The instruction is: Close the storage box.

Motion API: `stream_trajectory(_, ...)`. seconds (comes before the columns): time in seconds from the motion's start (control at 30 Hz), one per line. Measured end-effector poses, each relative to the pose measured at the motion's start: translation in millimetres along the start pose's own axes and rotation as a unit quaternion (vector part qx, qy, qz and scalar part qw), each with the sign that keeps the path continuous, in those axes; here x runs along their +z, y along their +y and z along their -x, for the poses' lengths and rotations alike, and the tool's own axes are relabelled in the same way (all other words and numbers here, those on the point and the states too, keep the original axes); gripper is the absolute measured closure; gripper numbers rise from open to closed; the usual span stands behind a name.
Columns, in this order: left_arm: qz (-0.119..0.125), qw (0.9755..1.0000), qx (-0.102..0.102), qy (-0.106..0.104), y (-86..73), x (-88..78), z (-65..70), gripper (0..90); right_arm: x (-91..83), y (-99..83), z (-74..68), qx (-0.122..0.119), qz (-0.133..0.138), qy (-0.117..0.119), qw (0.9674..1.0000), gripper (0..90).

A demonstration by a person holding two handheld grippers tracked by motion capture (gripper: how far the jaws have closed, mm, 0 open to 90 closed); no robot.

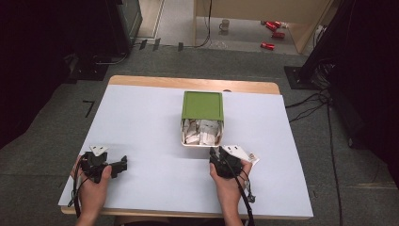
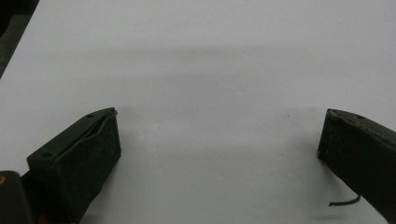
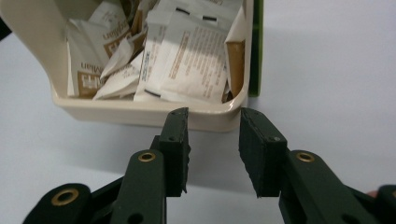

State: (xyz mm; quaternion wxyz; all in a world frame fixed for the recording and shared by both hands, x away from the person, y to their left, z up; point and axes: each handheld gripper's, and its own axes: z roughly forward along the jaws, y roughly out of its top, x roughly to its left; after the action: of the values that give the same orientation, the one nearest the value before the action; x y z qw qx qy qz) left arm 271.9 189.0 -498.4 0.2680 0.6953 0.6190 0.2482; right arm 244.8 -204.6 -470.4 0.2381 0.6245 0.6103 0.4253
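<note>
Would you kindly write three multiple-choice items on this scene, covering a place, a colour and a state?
1. Where does the box of sachets sit relative to the right tool?
A. just ahead of its tips
B. behind the hand
C. under the left tool

2. What colour is the lid?
A. red
B. green
C. blue

3. How does the left tool stand?
A. shut on a sachet
C. shut on the lid
B. open, with nothing between its jaws

Answers: 1 A, since the box rim lies right before the jaws in the right gripper view. 2 B, since the lid shows green from above. 3 B, since its jaws stand wide over bare table.
</note>
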Motion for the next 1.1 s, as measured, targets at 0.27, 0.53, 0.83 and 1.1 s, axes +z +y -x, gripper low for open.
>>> stream_trajectory(0.27, 0.0, 1.0, 0.0, 0.0, 0.0, 0.0, 0.0, 0.0, 3.0, 1.4, -1.7, 0.002, 0.002, -0.006, 1.0, 62.8)
stream_trajectory(0.53, 0.0, 1.0, 0.0, 0.0, 0.0, 0.0, 0.0, 0.0, 10.8, 4.2, -3.3, 0.0, 0.012, -0.022, 0.9997, 63.6)
stream_trajectory(0.83, -0.001, 1.0, 0.0, 0.0, 0.1, 0.0, -0.1, 0.0, 18.6, 6.6, -10.8, 0.0, 0.023, -0.049, 0.9985, 59.5)
stream_trajectory(1.1, -0.001, 1.0, 0.0, 0.0, 0.1, 0.0, -0.1, 0.0, 23.3, 8.0, -12.0, -0.001, 0.029, -0.055, 0.9981, 58.5)
